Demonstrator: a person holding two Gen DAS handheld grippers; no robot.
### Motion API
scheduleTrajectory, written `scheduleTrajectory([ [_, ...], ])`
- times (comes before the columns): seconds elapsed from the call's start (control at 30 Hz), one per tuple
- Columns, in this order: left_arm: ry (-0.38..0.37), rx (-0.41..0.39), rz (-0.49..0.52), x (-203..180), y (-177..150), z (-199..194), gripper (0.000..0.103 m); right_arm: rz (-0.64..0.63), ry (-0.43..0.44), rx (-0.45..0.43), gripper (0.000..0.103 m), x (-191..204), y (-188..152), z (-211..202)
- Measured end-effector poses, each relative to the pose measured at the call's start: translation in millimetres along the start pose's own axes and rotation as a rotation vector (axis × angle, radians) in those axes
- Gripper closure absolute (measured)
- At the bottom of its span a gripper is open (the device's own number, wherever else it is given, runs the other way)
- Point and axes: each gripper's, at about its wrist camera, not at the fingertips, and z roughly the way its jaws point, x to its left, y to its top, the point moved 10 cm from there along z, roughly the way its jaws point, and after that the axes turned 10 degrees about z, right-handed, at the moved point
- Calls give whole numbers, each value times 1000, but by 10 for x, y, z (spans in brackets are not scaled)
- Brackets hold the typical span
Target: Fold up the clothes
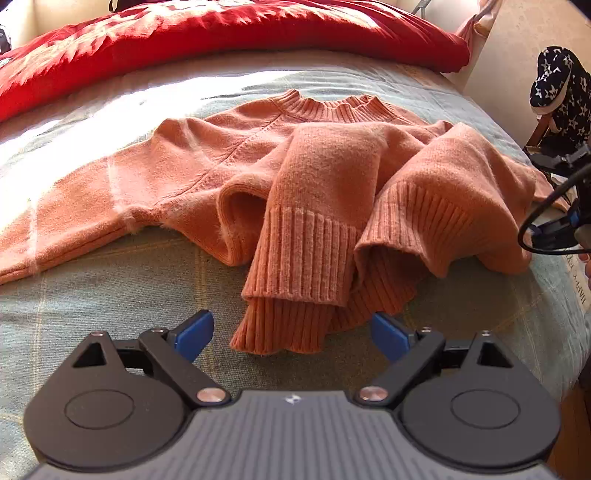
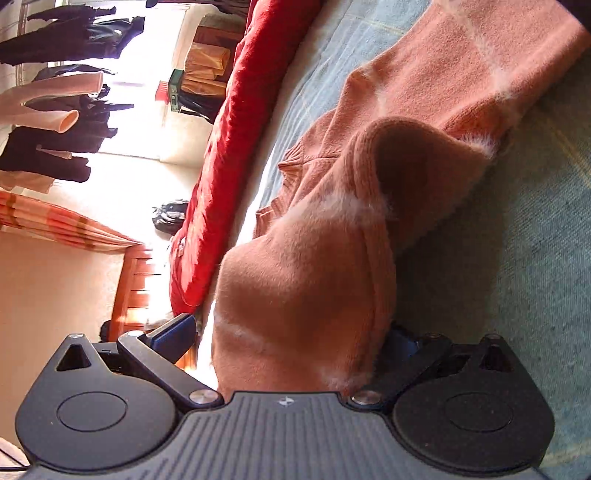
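A salmon knit sweater (image 1: 221,155) lies crumpled on a pale plaid bed sheet (image 1: 110,280), collar at the far side. Both sleeves are folded across its body, and their ribbed cuffs (image 1: 295,266) point toward me. My left gripper (image 1: 291,332) is open just above the sheet, its blue pads (image 1: 194,332) flanking the tip of the lower cuff without touching it. In the right wrist view, tilted sideways, my right gripper (image 2: 288,338) is open at the sweater (image 2: 303,266). A raised fold of fabric sits between its fingers and partly covers the right pad (image 2: 400,339).
A red blanket (image 1: 221,33) lies along the far side of the bed. A star-patterned sleeve (image 1: 561,85) and a black cable (image 1: 543,210) are at the bed's right edge. Beyond the bed are hanging clothes (image 2: 55,110), a black bag (image 2: 170,216) and wooden furniture (image 2: 133,288).
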Motion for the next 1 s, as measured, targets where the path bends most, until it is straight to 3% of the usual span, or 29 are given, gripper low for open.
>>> scheduleTrajectory([
  [0.17,4,7,22,-13,-25,-9,11,-37,55,79,0,225,-159,179],
  [0.27,9,14,0,31,-61,0,11,-49,127,201,0,328,-512,119],
  [0.4,17,12,-55,96,-63,47,11,-18,6,253,0,3,-739,183],
  [0.47,16,10,-78,116,-58,72,11,-7,12,221,0,-17,-686,248],
  [0.6,22,14,-71,113,-73,83,11,-26,89,161,0,223,-539,346],
  [0.73,27,22,-52,103,-97,77,11,-3,205,202,0,433,-565,327],
  [0.87,33,30,-34,92,-121,72,11,82,193,244,0,295,-648,262],
  [1.0,43,46,-5,87,-166,58,11,132,369,307,0,626,-673,-139],
])
